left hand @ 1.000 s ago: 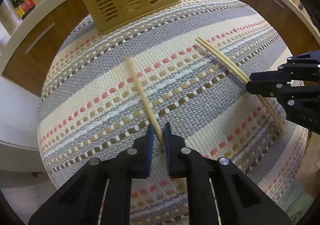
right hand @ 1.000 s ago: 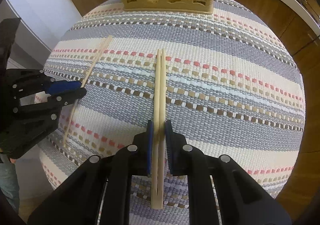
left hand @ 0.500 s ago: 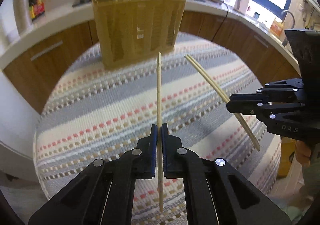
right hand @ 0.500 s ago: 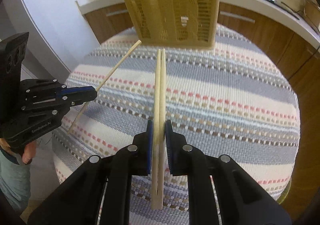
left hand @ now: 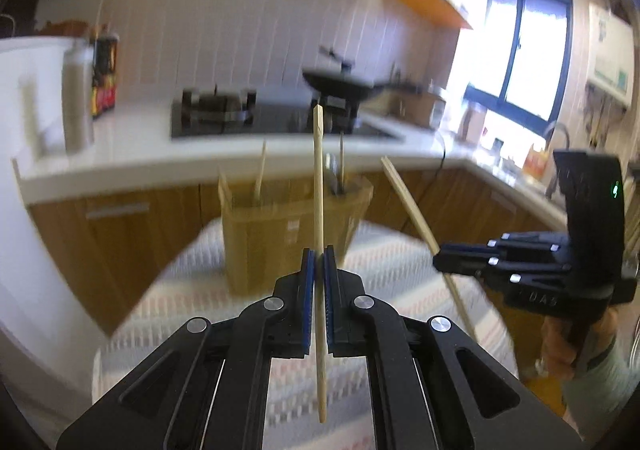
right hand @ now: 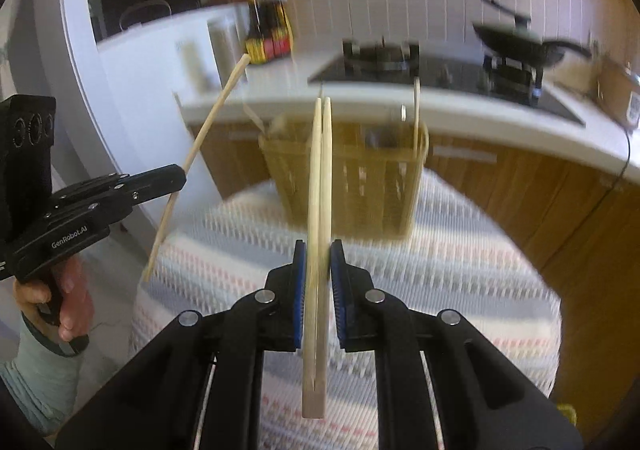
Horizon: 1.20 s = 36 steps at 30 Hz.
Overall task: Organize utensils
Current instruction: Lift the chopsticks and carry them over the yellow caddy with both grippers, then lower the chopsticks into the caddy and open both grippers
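Note:
My left gripper (left hand: 319,256) is shut on a single wooden chopstick (left hand: 318,185) that stands nearly upright, lifted off the table. My right gripper (right hand: 318,250) is shut on a joined pair of chopsticks (right hand: 321,169), also raised. Each gripper shows in the other's view: the right gripper (left hand: 440,258) with its chopstick pair (left hand: 408,195) on the right, the left gripper (right hand: 180,173) with its single chopstick (right hand: 208,121) on the left. Beyond both stands the yellow slotted utensil basket (left hand: 280,234) (right hand: 360,177) on the striped tablecloth (left hand: 192,290) (right hand: 460,250), with a few sticks poking up from it.
A white kitchen counter (left hand: 132,153) with a gas hob (left hand: 216,109) and a black pan (left hand: 340,83) runs behind the table, over wooden cabinets. Sauce bottles (right hand: 268,33) stand on it. A person's hand (right hand: 60,298) holds the left gripper's handle.
Both grippers closed on their chopsticks, lifted them off the tablecloth and tilted upward, so the basket's top and the counter behind came into view.

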{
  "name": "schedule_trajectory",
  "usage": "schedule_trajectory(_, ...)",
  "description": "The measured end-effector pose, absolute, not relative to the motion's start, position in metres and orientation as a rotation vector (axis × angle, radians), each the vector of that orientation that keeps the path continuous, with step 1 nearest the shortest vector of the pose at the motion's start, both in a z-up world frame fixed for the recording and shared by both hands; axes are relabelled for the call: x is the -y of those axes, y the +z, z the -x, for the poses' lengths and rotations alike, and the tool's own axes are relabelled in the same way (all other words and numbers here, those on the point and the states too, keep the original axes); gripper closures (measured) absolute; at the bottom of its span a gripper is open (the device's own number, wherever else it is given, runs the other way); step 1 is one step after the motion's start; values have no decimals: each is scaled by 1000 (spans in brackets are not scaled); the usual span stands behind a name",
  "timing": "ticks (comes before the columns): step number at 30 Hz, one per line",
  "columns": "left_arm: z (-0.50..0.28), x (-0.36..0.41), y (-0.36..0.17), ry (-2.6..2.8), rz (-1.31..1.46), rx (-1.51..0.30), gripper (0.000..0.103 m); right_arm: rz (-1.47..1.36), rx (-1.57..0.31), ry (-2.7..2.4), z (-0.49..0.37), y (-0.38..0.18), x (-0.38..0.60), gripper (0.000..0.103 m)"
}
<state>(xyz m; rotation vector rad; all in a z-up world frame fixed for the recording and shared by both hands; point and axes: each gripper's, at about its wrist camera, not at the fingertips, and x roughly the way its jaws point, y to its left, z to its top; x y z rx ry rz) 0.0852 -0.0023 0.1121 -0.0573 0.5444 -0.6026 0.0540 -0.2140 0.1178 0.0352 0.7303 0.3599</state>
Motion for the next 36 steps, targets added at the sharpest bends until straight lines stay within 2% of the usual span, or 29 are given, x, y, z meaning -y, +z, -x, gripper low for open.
schedule_trajectory(7, -106, 13, 159, -614, 111, -365, 100, -39, -582, 351, -81, 165, 223, 93)
schedule_trajectory(16, -158, 17, 169, -594, 213, -234, 100, -79, -355, 316, -134, 192, 243, 93)
schedule_trajectory(22, -181, 19, 144, -447, 237, -129, 100, -110, -272, 269, -178, 176, 251, 93)
schedule_trajectory(27, -199, 25, 123, -427, 265, -125, 100, -119, -286, 271, -209, 147, 252, 93)
schedule_trajectory(36, -220, 32, 95, -416, 255, -131, 100, -96, -245, 273, -215, 117, 249, 93)
